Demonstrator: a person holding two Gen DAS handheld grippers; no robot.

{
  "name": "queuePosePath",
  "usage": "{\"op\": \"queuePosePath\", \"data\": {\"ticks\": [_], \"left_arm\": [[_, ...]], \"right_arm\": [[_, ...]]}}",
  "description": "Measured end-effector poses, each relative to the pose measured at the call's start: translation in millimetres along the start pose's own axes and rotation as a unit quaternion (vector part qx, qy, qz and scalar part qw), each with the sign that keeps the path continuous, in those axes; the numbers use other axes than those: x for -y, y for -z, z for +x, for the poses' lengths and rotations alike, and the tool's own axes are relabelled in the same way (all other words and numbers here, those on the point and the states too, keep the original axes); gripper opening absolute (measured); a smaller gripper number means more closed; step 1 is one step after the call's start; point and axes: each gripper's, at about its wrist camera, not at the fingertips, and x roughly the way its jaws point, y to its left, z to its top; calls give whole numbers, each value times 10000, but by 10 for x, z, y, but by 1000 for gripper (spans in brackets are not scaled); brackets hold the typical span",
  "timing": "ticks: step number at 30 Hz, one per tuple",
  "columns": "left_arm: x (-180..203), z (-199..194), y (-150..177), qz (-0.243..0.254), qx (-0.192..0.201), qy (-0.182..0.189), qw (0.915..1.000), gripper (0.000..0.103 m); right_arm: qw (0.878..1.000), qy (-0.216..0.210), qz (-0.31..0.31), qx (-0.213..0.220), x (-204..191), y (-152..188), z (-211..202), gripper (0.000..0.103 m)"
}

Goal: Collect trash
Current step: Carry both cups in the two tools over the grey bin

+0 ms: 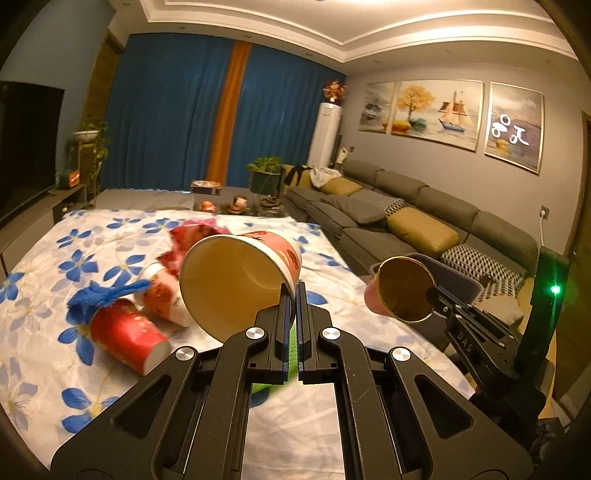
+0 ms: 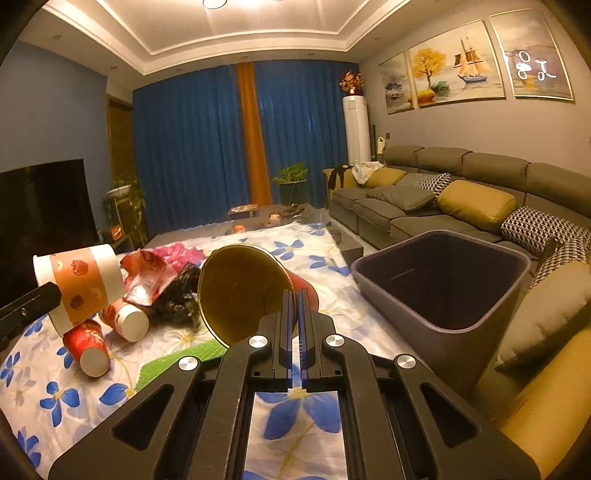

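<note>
Warm, dim light comes from a ceiling lamp [image 2: 214,3] at top centre. Fisheye bending curves the edges, corners black. Glare whitens the upper-right painting [image 2: 532,55].

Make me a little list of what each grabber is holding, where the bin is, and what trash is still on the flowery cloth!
left gripper: jaws shut on the rim of the big paper cup, lifted off the cloth
right gripper: jaws shut on the rim of the gold-lined red cup
bin: dark, open, nothing visible inside, right of the cloth by the sofa
left on flowery cloth: two small cups, red wrapper, green piece
</note>
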Motion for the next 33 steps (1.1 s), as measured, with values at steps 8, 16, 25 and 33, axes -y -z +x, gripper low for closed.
{"op": "queuePosePath", "data": {"ticks": [8, 16, 25, 33], "left_arm": [[481, 286, -112, 357, -18, 400, 9986, 2], [1013, 655, -248, 691, -27, 855, 9939, 2], [1466, 1085, -274, 881, -182, 1273, 9878, 2], [1640, 1416, -281, 912, -354, 1490, 9840, 2]], "right_arm": [[9989, 369, 145, 253, 366, -130, -102, 4], [9942, 937, 251, 455, 825, -308, -84, 4], [9905, 1215, 398, 499, 1172, -373, 18, 4], [9883, 1369, 530, 415, 1375, -335, 116, 4]]}}
